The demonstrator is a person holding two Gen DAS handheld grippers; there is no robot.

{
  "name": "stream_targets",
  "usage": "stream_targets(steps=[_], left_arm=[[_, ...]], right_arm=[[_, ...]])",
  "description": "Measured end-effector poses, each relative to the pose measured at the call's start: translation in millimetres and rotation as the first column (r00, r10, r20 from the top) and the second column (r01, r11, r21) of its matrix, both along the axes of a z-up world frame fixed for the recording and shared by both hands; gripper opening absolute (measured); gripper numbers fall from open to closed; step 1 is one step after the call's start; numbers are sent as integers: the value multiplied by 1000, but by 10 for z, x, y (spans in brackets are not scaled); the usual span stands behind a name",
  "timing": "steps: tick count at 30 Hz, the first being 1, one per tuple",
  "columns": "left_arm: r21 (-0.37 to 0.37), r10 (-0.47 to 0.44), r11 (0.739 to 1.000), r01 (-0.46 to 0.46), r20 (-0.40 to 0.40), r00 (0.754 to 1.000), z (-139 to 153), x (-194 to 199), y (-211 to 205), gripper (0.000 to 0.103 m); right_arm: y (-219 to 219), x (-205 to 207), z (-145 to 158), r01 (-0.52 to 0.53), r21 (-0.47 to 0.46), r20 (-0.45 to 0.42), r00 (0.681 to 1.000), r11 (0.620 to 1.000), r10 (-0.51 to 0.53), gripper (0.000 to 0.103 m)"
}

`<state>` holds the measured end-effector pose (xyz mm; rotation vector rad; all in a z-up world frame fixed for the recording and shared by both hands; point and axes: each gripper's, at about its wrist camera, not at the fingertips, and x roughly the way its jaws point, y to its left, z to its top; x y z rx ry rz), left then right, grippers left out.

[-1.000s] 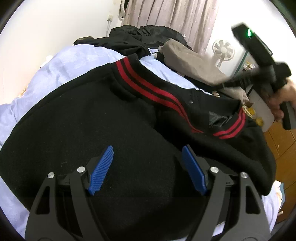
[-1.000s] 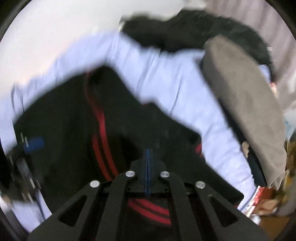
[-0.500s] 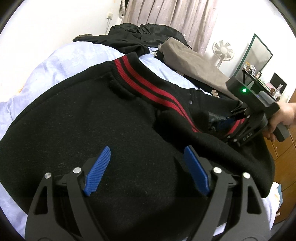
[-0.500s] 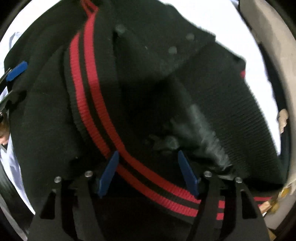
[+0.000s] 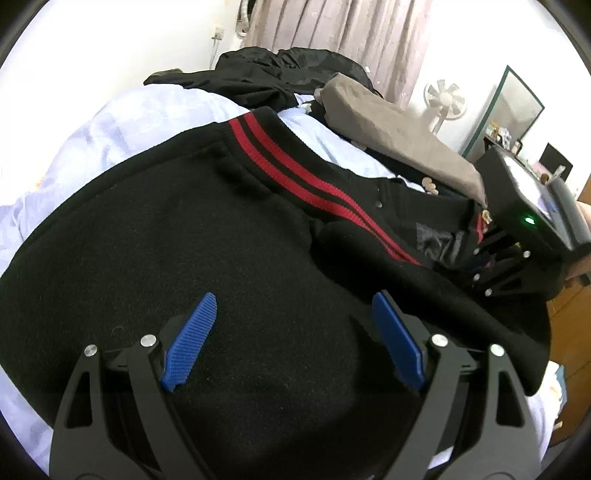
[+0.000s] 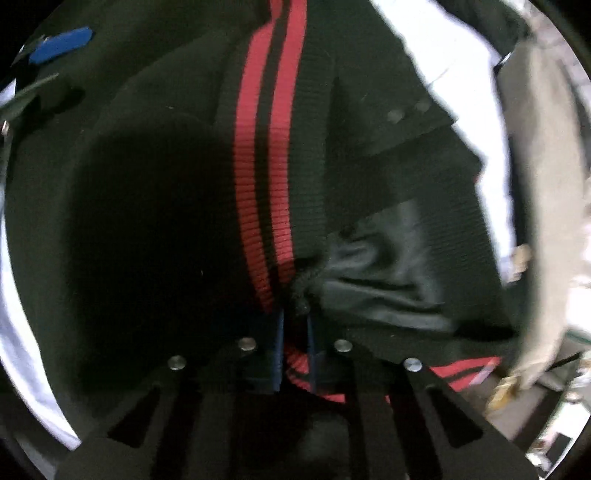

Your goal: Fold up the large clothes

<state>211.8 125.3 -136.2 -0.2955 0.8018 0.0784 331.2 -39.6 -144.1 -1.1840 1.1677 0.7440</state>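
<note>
Here we see a black jacket (image 5: 207, 236) with a red-striped ribbed band (image 5: 317, 184) spread over a pale blue bedsheet (image 5: 155, 114). The left gripper (image 5: 291, 339) hovers over the jacket's broad black panel, its blue pads (image 5: 190, 341) wide apart with nothing between them. The right gripper (image 6: 295, 350) is clamped on the jacket's striped ribbed band (image 6: 269, 177) where it bunches beside the shiny black lining (image 6: 388, 273); its pads sit nearly together with fabric pinched between them. In the left wrist view we see the right gripper (image 5: 476, 258) at the jacket's far right edge, a green light lit on its body. A folded taupe garment (image 5: 391, 136) and a dark heap of clothes (image 5: 280, 74) lie beyond the jacket on the bed. A white fan (image 5: 445, 101) and a mirror (image 5: 513, 107) stand by the curtain (image 5: 340, 26). We find no readable writing, brand or label anywhere; the right wrist view is partly blurred.
</note>
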Motion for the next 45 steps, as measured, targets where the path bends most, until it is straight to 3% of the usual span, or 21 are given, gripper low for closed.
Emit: stream_targets(steps=[3, 5, 8, 12, 16, 19, 20, 21, 23, 26, 29, 31, 33, 36, 39, 45], left_arm=[[-52, 16, 999, -15, 16, 1000, 21, -21, 65, 84], [-60, 18, 998, -17, 15, 1000, 25, -22, 76, 84], [-8, 6, 1000, -6, 1, 1000, 18, -6, 11, 84], [84, 0, 996, 3, -31, 1000, -48, 56, -93, 84], [104, 5, 995, 1, -61, 998, -123, 121, -91, 84], [92, 5, 996, 1, -64, 998, -126, 131, -68, 84], [89, 5, 996, 1, -64, 998, -128, 131, -61, 84], [87, 5, 996, 1, -65, 998, -131, 134, -60, 84], [85, 4, 996, 2, -64, 998, -128, 139, -51, 84], [74, 5, 997, -1, -60, 998, -126, 145, -41, 84], [65, 7, 998, -3, -57, 998, -124, 141, -36, 83], [65, 8, 998, -4, -57, 998, -124, 147, -38, 83], [72, 13, 997, -9, -59, 998, -125, 140, -39, 80], [86, 31, 996, -25, -62, 998, -131, 142, -31, 74], [104, 35, 994, -29, -60, 998, -143, 138, -39, 72], [111, 32, 993, -25, -63, 997, -164, 146, -47, 72]], right_arm=[[-79, 156, 348, 30, 68, 148, 988, 997, -39, 9], [-159, 400, 612, 91, 124, 258, 958, 988, -121, 9], [-150, 886, 786, 170, 185, 297, 929, 968, -220, 9], [-68, 1268, 345, 219, 174, 284, 922, 960, -262, 9], [-34, 1453, -290, 294, 152, 259, 910, 944, -325, 12], [-58, 1409, -217, 324, 198, 263, 891, 925, -369, 17], [-119, 1437, -93, 337, 259, 207, 896, 905, -393, 23], [-200, 1424, 53, 347, 324, 154, 899, 880, -411, 42], [-408, 1186, 410, 358, 443, 114, 887, 822, -448, 59], [-745, 1069, 862, 375, 554, 65, 871, 743, -488, 60], [-1085, 1006, 996, 433, 602, -6, 843, 671, -538, 60], [-1199, 932, 974, 473, 609, -55, 825, 636, -562, 52], [-1280, 829, 800, 535, 576, -76, 787, 618, -612, 24], [-1423, 880, 421, 598, 529, -67, 737, 602, -673, 7], [-1582, 1001, 51, 684, 492, -95, 657, 538, -748, 4], [-1593, 1347, -504, 766, 439, -161, 582, 471, -797, 0]])
